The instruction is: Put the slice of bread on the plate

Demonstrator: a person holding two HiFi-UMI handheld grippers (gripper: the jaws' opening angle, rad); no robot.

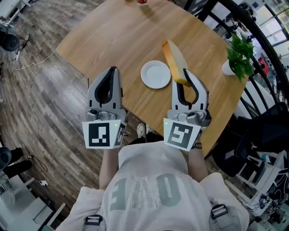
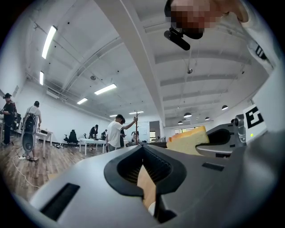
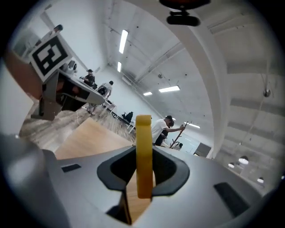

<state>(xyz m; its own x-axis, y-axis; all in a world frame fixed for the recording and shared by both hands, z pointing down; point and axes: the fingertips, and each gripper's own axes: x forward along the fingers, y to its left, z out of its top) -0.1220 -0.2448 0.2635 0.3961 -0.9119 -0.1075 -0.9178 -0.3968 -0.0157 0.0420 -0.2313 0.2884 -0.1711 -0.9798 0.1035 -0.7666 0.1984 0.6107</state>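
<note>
The slice of bread (image 1: 174, 58), yellow with a darker crust, stands on edge above the table, and my right gripper (image 1: 186, 72) is shut on its near end. In the right gripper view the bread (image 3: 143, 129) rises upright between the pads of my right gripper (image 3: 144, 147). The small white plate (image 1: 156, 74) lies bare on the wooden table (image 1: 117, 40), just left of the bread. My left gripper (image 1: 113, 70) hovers left of the plate, shut with nothing in it. In the left gripper view my left gripper (image 2: 142, 146) shows its tips meeting, with the bread (image 2: 189, 140) off to its right.
A potted green plant (image 1: 239, 54) stands near the table's right edge. A red thing (image 1: 142, 1) sits at the far edge. Black chairs (image 1: 266, 131) crowd the right side. The table's near edge (image 1: 135, 118) runs just under the grippers. People stand far off in the room.
</note>
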